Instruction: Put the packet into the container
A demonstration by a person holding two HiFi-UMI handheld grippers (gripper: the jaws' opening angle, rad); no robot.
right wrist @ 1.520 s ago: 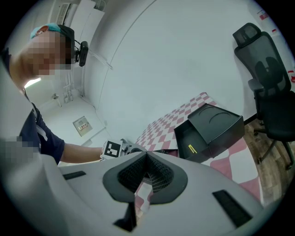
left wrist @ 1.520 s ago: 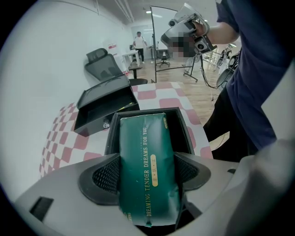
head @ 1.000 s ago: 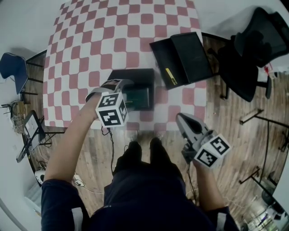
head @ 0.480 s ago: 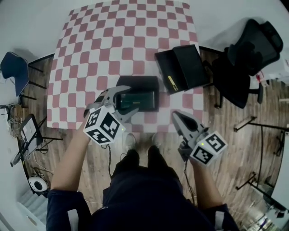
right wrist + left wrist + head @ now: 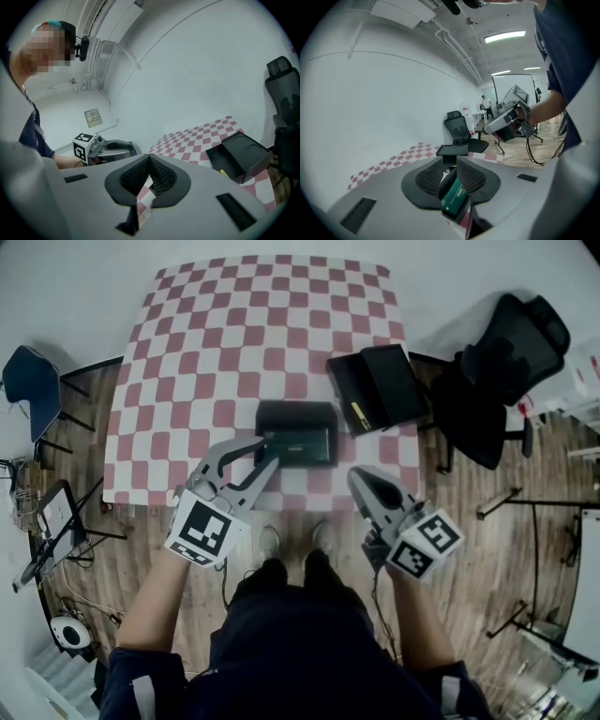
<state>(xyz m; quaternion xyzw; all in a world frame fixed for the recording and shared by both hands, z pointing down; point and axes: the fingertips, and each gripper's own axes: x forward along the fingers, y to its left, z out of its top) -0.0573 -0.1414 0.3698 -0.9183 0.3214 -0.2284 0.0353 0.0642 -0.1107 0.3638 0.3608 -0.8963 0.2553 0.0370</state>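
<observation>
A black container [image 5: 297,410] stands near the front edge of the checkered table, with the green packet [image 5: 298,439] lying inside it. My left gripper [image 5: 270,452] hovers just front-left of the container and points at it. Its jaws are closing, and nothing is between them. In the left gripper view the packet [image 5: 453,198] shows in the container [image 5: 460,217] through the narrow gap of the left gripper [image 5: 456,162]. My right gripper [image 5: 355,475] is shut and empty off the table's front right corner. The right gripper view shows the right gripper [image 5: 149,160] with its pads together.
An open black box [image 5: 375,387] lies on the table's right edge, right of the container. A black office chair [image 5: 502,362] stands beyond it and a blue chair [image 5: 28,381] at far left. The checkered table [image 5: 234,334] stretches away behind the container.
My left gripper has drawn back from over the container toward the table's front edge, leaving the packet inside. The right gripper has barely moved.
</observation>
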